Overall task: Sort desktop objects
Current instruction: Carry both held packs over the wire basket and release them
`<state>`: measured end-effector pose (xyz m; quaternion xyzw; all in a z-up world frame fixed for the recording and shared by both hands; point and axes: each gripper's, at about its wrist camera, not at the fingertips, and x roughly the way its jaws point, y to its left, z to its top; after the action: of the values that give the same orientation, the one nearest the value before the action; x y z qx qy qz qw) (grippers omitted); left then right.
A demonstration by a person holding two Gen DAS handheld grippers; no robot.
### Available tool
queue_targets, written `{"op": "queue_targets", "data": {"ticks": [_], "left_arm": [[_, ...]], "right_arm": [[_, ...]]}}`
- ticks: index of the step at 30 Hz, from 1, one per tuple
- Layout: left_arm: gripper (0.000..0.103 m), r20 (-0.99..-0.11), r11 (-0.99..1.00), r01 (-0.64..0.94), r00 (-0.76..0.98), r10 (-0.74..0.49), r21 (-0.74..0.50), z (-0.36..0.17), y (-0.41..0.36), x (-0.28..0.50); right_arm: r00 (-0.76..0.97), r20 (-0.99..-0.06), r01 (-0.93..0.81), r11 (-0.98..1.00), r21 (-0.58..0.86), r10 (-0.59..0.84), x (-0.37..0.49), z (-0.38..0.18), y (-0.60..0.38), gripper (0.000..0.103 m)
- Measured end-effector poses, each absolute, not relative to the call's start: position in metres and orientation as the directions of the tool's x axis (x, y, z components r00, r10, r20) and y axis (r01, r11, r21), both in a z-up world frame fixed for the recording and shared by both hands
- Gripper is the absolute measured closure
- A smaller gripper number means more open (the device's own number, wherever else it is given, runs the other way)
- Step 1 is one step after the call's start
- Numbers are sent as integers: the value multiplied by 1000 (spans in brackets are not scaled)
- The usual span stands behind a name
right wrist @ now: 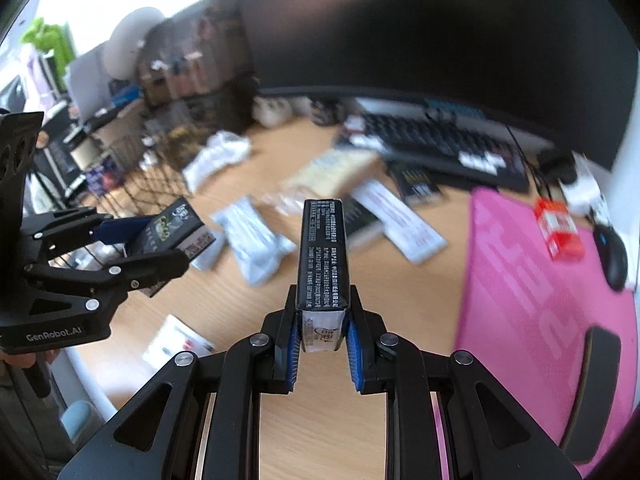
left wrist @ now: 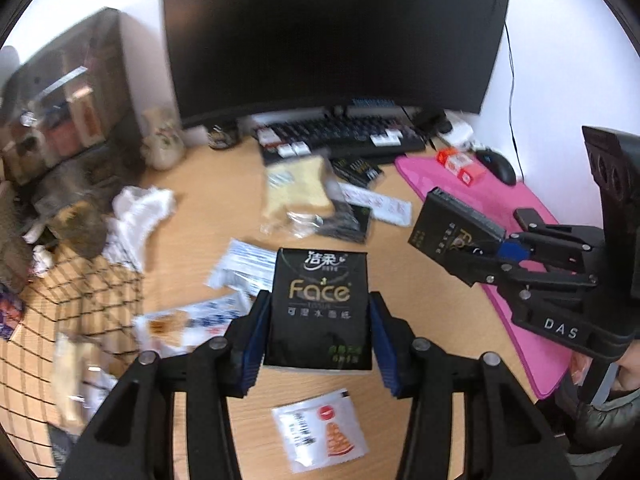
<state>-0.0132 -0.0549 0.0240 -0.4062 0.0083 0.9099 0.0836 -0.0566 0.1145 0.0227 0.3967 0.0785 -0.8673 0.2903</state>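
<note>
My left gripper (left wrist: 318, 332) is shut on a black "Face" tissue pack (left wrist: 318, 304), held flat above the wooden desk (left wrist: 200, 184). It also shows in the right wrist view (right wrist: 168, 236) at the left. My right gripper (right wrist: 322, 332) is shut on a second black tissue pack (right wrist: 322, 256), held edge-on. That gripper (left wrist: 486, 244) and its pack (left wrist: 448, 232) show at the right of the left wrist view, above the pink mat's edge.
A black wire basket (left wrist: 68, 300) stands at the left. Loose sachets (left wrist: 320, 428), a bread bag (left wrist: 298, 188), crumpled white tissue (left wrist: 140, 208) and flat packets litter the desk. A pink mat (right wrist: 540, 300), mouse (right wrist: 612, 256), red box (right wrist: 558, 228), keyboard (left wrist: 340, 132) and monitor (left wrist: 332, 32) lie beyond.
</note>
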Motion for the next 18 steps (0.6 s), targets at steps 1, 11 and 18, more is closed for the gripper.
{"op": "queue_targets", "data": {"ticks": [1,11,18], "left_arm": [[51,-734,-988,-149,-665,138,-51,29,-62,-11],[51,-701,-993,108,-711,-44,-47,55,-192,38],[51,-722,-966,250,-680,-124,-70,43,-265,70]], "right_arm": [[-515,-725,582,-807,96,-457,-55,29,105,83],[-407,-668,794,-603,79,-623,-8,74,-49,82],[-295,-690,877,-474,78,-661,29,62,-137,82]]}}
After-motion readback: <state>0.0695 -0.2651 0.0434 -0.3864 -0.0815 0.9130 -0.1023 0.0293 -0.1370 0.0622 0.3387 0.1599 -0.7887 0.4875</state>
